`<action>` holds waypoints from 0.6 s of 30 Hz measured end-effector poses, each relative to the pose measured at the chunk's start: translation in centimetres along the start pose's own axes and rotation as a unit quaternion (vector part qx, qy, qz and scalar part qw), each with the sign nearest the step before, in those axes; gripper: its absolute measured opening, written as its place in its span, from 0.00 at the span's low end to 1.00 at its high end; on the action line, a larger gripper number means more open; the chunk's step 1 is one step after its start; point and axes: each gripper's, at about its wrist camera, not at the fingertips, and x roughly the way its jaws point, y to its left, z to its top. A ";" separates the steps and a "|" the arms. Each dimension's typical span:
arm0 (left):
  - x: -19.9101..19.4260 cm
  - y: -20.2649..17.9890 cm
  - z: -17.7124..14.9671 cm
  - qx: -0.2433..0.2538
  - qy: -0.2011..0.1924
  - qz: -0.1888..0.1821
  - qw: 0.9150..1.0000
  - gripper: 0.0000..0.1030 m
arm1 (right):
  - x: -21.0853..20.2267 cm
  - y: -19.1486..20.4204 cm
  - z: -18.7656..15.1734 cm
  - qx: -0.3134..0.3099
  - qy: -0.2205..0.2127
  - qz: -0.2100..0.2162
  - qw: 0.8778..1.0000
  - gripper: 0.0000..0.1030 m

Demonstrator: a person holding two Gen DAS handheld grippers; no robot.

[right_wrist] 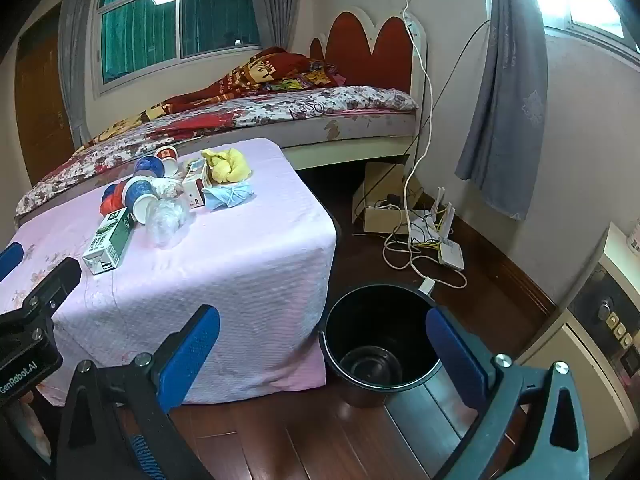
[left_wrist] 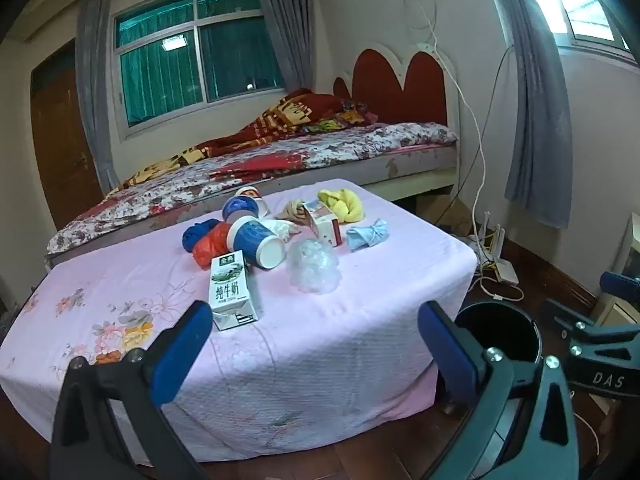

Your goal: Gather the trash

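Both jaws stand wide and empty: left hand-held gripper (left_wrist: pixel 314 344), right hand-held gripper (right_wrist: pixel 322 346). Trash sits mid-tabletop (left_wrist: pixel 360 340). Take the nearest milk carton (left_wrist: pixel 233 290) at twelve o'clock across its narrow sides, then drop it into the black bin (right_wrist: pixel 378 336) at three o'clock.

We hold our left black two-finger gripper with blue pads (left_wrist: pixel 314 344) jaws spread wide and empty, tilted downward, our right matching black gripper (right_wrist: pixel 322 350) likewise wide, empty, angled lower
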 end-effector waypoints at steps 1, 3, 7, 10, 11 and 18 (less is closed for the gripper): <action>0.0 0.2 0.0 -0.003 0.000 -0.002 1.000 1.00 | 0.0 0.0 0.0 -0.001 0.000 0.000 1.000 1.00; 0.1 0.5 0.1 -0.007 0.002 -0.006 1.000 1.00 | 0.0 0.0 0.0 -0.001 -0.003 -0.001 1.000 1.00; 0.0 0.7 -0.1 -0.007 -0.001 0.008 1.000 1.00 | 0.0 0.1 0.0 -0.003 -0.004 -0.004 1.000 1.00; 0.3 0.8 -0.2 -0.009 0.004 0.011 1.000 1.00 | 0.0 0.1 0.0 -0.004 -0.003 -0.003 1.000 1.00; 0.2 0.8 -0.1 -0.010 0.003 0.011 1.000 1.00 | 0.0 0.1 0.1 -0.004 -0.003 -0.003 1.000 1.00; 0.2 1.2 -0.2 -0.013 0.003 0.010 1.000 1.00 | 0.1 0.3 0.0 -0.004 -0.004 -0.004 1.000 1.00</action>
